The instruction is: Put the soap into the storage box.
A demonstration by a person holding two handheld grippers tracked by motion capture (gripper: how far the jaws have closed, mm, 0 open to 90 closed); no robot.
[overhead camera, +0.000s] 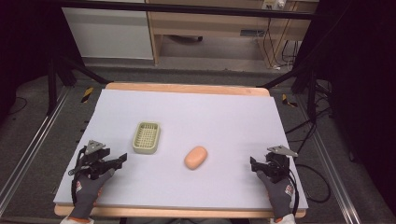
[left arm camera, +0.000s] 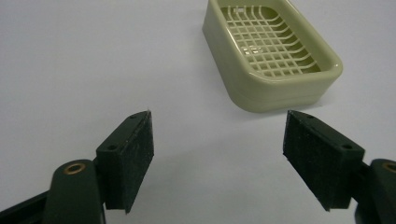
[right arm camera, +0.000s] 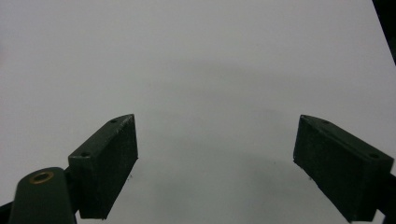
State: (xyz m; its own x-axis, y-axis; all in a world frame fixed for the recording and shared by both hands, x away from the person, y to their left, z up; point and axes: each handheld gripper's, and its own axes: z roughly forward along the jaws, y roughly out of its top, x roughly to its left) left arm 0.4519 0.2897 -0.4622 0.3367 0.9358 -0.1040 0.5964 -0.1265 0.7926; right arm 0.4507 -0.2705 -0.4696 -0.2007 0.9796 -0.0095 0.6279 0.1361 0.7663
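A pale green soap dish (overhead camera: 146, 137) with a grid bottom stands left of the table's middle, empty. An orange bar of soap (overhead camera: 195, 157) lies on the mat to the dish's right. My left gripper (overhead camera: 119, 160) rests at the front left, open, its jaws pointing toward the dish (left arm camera: 271, 51), which lies just ahead and to the right of its jaws. At the front right my right gripper (overhead camera: 256, 164) is open too, right of the soap. Nothing but bare mat lies between its jaws (right arm camera: 215, 163).
A pale lilac mat (overhead camera: 187, 112) covers a wooden table whose edge shows at the back. Gloved hands hold both grippers at the front edge. Beyond the table are a dark frame, cables and wooden furniture.
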